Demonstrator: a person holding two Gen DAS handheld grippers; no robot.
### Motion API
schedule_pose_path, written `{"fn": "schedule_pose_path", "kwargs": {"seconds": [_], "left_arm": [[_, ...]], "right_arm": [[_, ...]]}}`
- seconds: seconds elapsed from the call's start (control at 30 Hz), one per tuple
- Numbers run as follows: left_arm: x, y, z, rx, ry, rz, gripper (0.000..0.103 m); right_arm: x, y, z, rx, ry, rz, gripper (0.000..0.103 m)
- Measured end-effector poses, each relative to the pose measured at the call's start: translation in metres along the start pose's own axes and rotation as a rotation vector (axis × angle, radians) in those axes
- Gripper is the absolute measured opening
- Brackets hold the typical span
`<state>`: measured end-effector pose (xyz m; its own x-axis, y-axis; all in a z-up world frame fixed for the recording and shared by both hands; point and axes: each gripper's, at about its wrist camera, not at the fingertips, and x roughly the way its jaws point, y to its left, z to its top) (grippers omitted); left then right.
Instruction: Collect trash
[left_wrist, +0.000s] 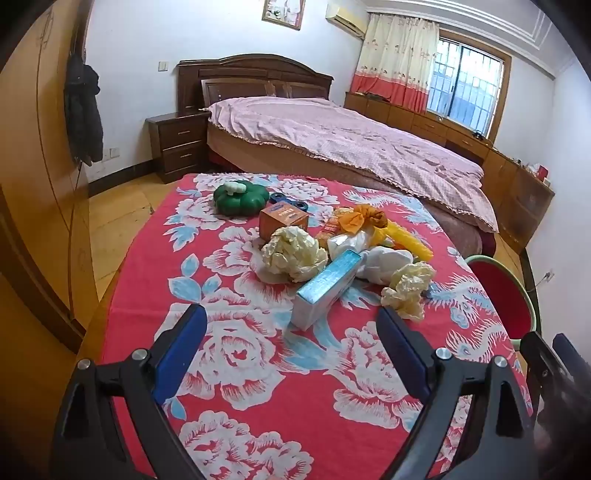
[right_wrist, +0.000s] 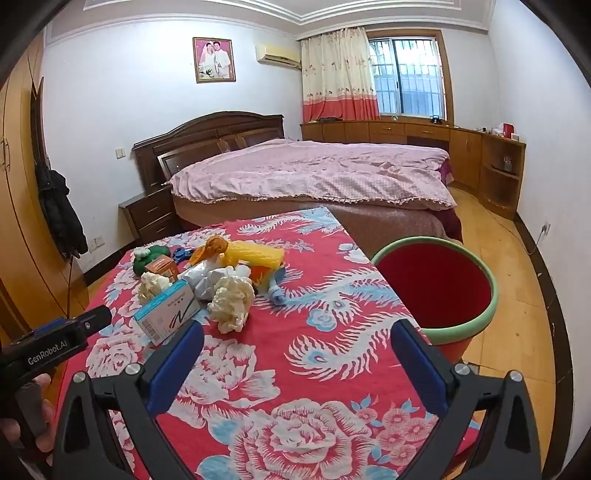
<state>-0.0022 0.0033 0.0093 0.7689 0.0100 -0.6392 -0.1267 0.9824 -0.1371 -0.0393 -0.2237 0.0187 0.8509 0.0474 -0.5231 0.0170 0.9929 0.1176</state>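
I see a counter covered by a red floral cloth. On the cloth, toward the far end, sits a green pumpkin with a blue spinner just beside it. Nearer me lies a cluster: an orange box, two crumpled paper wads, a teal box, a white bag, a yellow corn toy and what may be an orange wrapper, most of them touching.
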Motion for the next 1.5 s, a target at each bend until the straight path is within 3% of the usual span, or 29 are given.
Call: {"fn": "schedule_pose_path", "kwargs": {"seconds": [0.7, 1.5], "left_arm": [[-0.009, 0.007, 0.001, -0.004, -0.026, -0.003, 0.093], [0.017, 0.008, 0.008, 0.021, 0.028, 0.015, 0.093]], "right_arm": [[0.009, 0.0, -0.001, 0.006, 0.024, 0.004, 0.103], [0.025, -0.009, -0.005, 0.03, 0.062, -0.006, 0.103]]}}
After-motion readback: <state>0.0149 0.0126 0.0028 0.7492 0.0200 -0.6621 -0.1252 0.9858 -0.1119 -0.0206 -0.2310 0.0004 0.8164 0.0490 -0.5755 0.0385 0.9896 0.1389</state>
